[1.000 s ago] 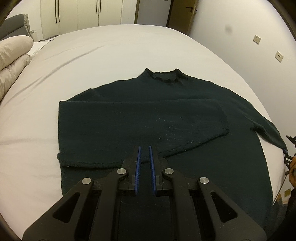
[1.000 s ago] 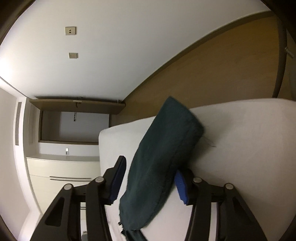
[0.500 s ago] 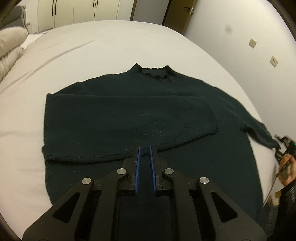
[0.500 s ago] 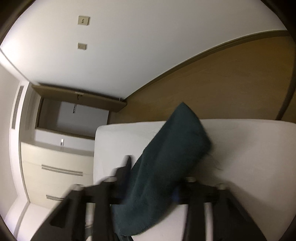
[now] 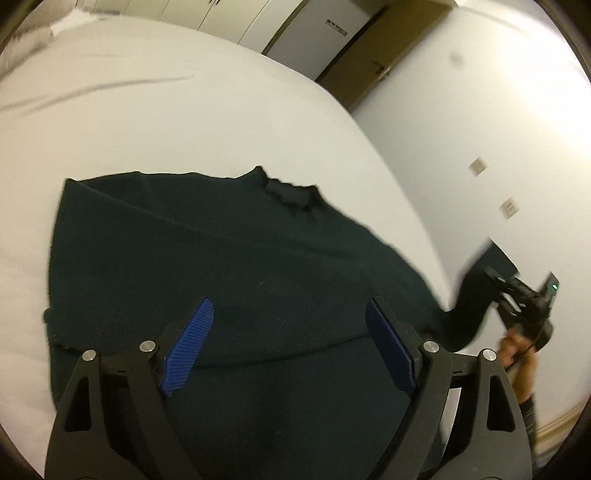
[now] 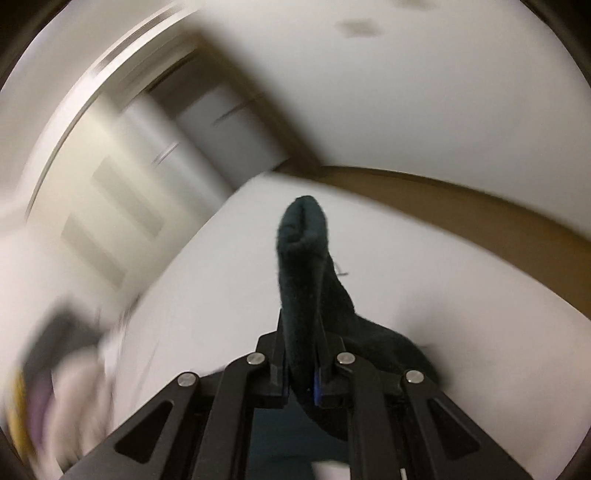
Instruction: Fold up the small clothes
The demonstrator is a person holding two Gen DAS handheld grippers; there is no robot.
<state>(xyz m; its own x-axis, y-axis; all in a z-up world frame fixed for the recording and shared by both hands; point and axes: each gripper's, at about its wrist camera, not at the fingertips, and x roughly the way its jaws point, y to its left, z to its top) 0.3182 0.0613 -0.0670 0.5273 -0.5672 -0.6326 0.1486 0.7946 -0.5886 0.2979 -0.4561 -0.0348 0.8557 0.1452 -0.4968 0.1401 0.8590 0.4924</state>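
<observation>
A dark green sweater [image 5: 229, 266] lies flat on the white bed [image 5: 155, 122], its left sleeve folded across the body and its collar [image 5: 291, 192] at the far side. My left gripper [image 5: 291, 350] is open and empty just above the sweater's lower part. My right gripper [image 6: 301, 373] is shut on the right sleeve [image 6: 304, 266], whose cuff sticks up past the fingers. In the left wrist view the right gripper [image 5: 517, 295] holds that sleeve [image 5: 469, 310] lifted off the bed's right edge.
A white wall with two switch plates [image 5: 508, 208] runs along the bed's right side. Wardrobe doors [image 5: 236, 22] and a brown door [image 5: 373, 70] stand beyond the bed. Pale bedding [image 6: 74, 398] shows blurred at the right wrist view's lower left.
My left gripper has opened from shut and swung right. My right gripper has closed on the right sleeve and lifted it off the bed.
</observation>
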